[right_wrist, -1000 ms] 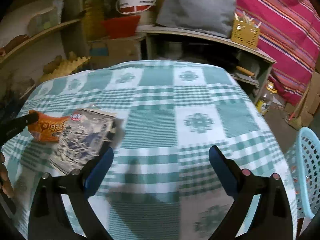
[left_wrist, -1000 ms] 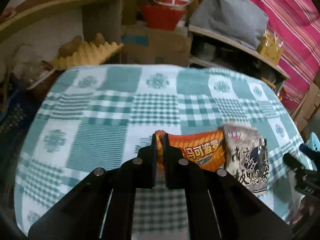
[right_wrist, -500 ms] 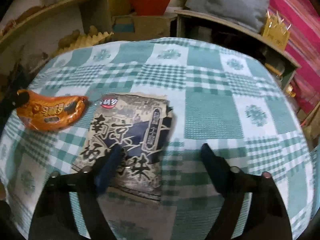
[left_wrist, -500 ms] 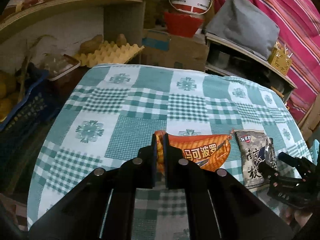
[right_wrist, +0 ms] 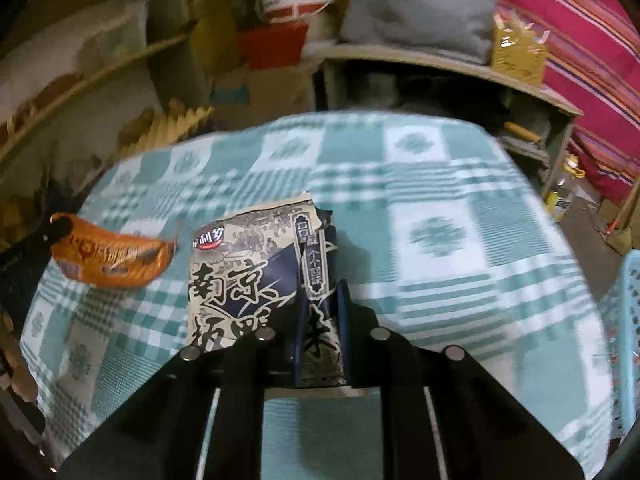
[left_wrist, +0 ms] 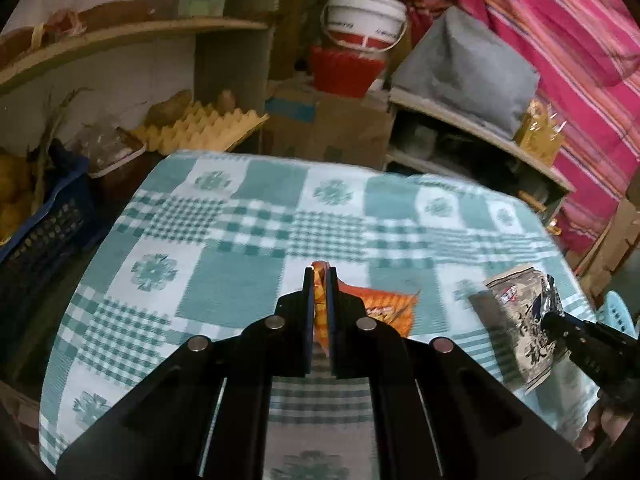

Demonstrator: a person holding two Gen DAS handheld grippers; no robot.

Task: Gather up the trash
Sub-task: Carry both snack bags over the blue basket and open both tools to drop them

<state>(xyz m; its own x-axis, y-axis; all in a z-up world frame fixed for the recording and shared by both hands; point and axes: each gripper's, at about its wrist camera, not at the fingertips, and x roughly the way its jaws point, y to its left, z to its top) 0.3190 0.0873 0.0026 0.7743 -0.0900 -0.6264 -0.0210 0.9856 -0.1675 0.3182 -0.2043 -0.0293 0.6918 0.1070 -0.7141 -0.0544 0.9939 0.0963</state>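
Observation:
My left gripper (left_wrist: 319, 276) is shut on the end of an orange snack wrapper (left_wrist: 380, 311) and holds it above the green checked tablecloth (left_wrist: 224, 280). The wrapper also shows in the right wrist view (right_wrist: 112, 258), hanging from the left gripper at the left edge. My right gripper (right_wrist: 322, 296) is shut on the lower edge of a grey and dark blue snack bag (right_wrist: 248, 272), lifted off the cloth. That bag also shows in the left wrist view (left_wrist: 524, 312), pinched by the right gripper (left_wrist: 554, 318).
A light blue plastic basket (right_wrist: 624, 320) stands off the table's right side. Behind the table are shelves with a white bucket (left_wrist: 362, 16), a red tub (left_wrist: 344, 68), a cardboard box (left_wrist: 328, 124), egg trays (left_wrist: 200, 130) and a grey bundle (left_wrist: 468, 68). A dark crate (left_wrist: 40, 220) stands at left.
My right gripper has closed on the grey bag and lifted it off the cloth. My left gripper has raised the orange wrapper higher.

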